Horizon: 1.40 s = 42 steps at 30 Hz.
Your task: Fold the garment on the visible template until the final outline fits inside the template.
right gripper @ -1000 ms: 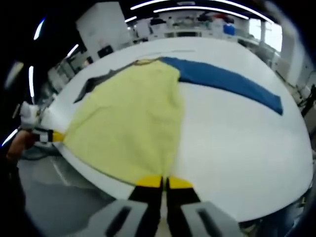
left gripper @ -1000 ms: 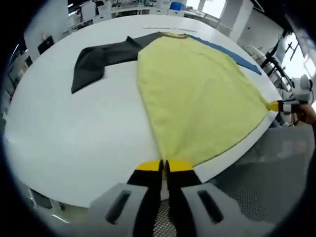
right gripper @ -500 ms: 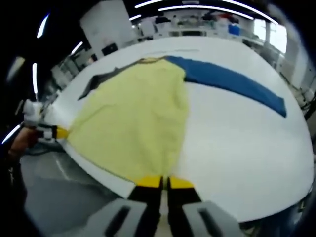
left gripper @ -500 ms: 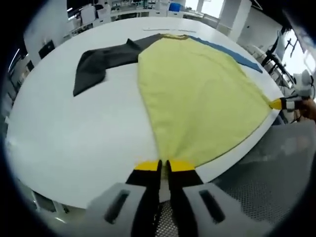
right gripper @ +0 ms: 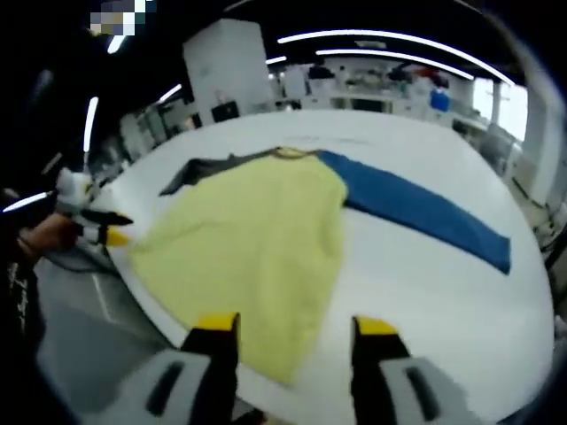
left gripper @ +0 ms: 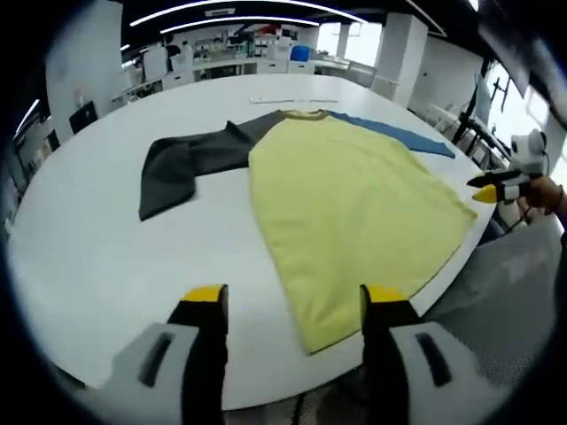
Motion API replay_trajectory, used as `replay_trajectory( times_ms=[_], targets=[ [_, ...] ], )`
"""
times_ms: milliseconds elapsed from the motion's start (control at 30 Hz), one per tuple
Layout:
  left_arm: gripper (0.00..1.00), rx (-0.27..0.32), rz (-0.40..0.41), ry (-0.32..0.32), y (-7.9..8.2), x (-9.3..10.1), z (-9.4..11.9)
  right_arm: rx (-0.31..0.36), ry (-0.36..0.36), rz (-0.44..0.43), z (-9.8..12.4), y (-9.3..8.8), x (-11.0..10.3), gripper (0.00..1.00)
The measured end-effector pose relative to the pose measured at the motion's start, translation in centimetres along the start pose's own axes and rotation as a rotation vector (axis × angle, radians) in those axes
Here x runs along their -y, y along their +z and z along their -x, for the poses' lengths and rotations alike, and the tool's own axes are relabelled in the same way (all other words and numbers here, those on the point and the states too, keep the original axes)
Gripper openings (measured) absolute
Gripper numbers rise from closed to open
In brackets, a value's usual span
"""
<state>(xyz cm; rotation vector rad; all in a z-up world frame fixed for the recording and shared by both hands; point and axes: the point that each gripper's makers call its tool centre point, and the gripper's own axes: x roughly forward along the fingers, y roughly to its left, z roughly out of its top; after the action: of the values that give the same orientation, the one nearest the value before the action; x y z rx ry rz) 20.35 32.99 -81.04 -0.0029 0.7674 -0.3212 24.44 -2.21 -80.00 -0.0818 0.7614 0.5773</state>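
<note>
Jaws of my left gripper [left gripper: 292, 305] stand wide apart in the left gripper view, yellow-tipped, holding nothing; the hem corner of the garment [left gripper: 354, 204] lies between them on the table [left gripper: 106, 257], and I see no contact between the jaws and the cloth. The garment is spread flat: a yellow body running away from me toward the collar, a dark grey sleeve [left gripper: 182, 164] stretched out to one side, a blue sleeve [left gripper: 399, 137] to the other. Its near hem sits along the table's edge.

At the right edge of this view I see my right gripper [left gripper: 496, 190], its yellow tip just off the far hem corner; from here I cannot tell how far its jaws are parted.

In the right gripper view the right gripper [right gripper: 297, 332] shows its jaws spread wide as well, gripping nothing, with the garment [right gripper: 252, 230] and its hem corner lying between and just beyond them. The blue sleeve [right gripper: 425, 212] extends across the white table [right gripper: 416, 292]; a part of the grey sleeve [right gripper: 199, 168] shows past the yellow body. The left gripper [right gripper: 106, 232] appears at the left edge, held in a hand [right gripper: 49, 235], beside the other hem corner.
</note>
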Motion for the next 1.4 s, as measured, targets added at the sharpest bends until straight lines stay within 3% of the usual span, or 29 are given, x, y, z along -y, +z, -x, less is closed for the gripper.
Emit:
replay_trajectory(
  times_ms=[267, 400, 600, 900, 1133, 1267, 1400],
  targets=[
    [0.78, 0.043, -0.041, -0.01, 1.1, -0.6, 0.0, 0.059, 0.04, 0.036, -0.9, 2.6, 0.9, 0.71],
    [0.85, 0.055, -0.043, -0.018, 1.4, -1.0, -0.1, 0.08, 0.051, 0.097, -1.8, 4.0, 2.1, 0.71],
    [0.99, 0.059, -0.066, -0.028, 2.0, 0.0, 0.0, 0.101, 0.061, 0.134, -3.3, 6.2, 4.3, 0.66],
    [0.99, 0.072, -0.062, -0.031, 2.6, 0.3, 0.1, 0.116, 0.078, 0.193, -6.1, 8.9, 6.5, 0.56],
    [0.94, 0.113, -0.084, -0.015, 3.5, 0.4, 0.4, 0.074, 0.059, 0.224, -8.6, 9.1, 8.8, 0.37],
    [0.92, 0.141, -0.076, 0.0, 4.3, 0.4, 0.7, 0.076, 0.064, 0.22, -9.7, 9.6, 9.4, 0.35],
    [0.89, 0.15, -0.072, 0.009, 4.5, 0.2, 0.8, 0.044, 0.064, 0.285, -10.9, 9.4, 9.5, 0.32]
  ],
)
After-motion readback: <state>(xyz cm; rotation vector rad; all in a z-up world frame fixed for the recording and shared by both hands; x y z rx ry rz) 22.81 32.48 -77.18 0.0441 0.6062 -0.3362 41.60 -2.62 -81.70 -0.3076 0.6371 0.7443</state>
